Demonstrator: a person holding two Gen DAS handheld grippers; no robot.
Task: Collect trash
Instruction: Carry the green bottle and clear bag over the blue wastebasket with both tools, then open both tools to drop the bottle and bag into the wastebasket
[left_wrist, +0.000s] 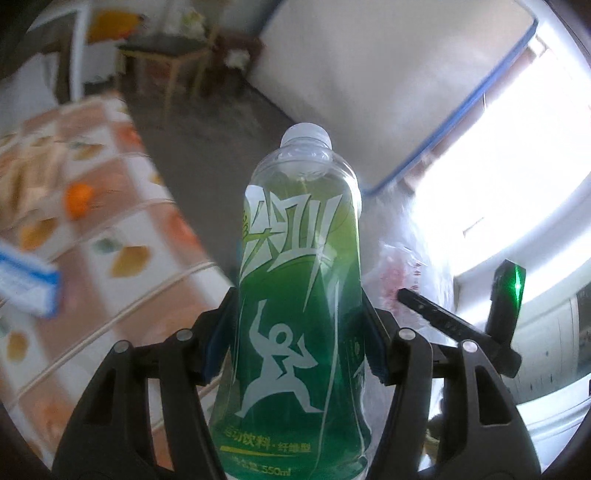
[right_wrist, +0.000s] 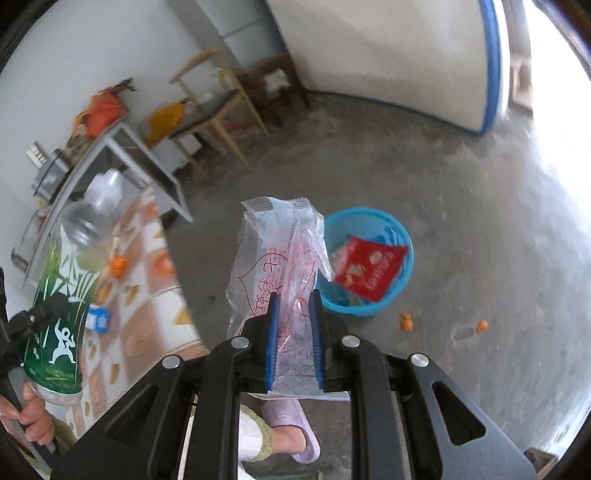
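Observation:
My left gripper (left_wrist: 301, 325) is shut on a clear plastic bottle with a green label (left_wrist: 299, 295), held upright in the air; the bottle also shows at the left of the right wrist view (right_wrist: 62, 314). My right gripper (right_wrist: 293, 325) is shut on a clear plastic wrapper with red print (right_wrist: 275, 258), held above the floor. Just beyond the wrapper a blue trash basket (right_wrist: 397, 291) stands on the floor with a red packet (right_wrist: 369, 267) in it. The wrapper and the right gripper also show at the right of the left wrist view (left_wrist: 402, 273).
A table with an orange and white patterned cloth (left_wrist: 110, 236) is at the left, with a small orange (left_wrist: 78, 199) and a blue and white box (left_wrist: 26, 282) on it. Wooden chairs (right_wrist: 218, 110) and a leaning mattress (right_wrist: 388, 55) stand behind. Small orange bits (right_wrist: 406, 320) lie on the concrete floor.

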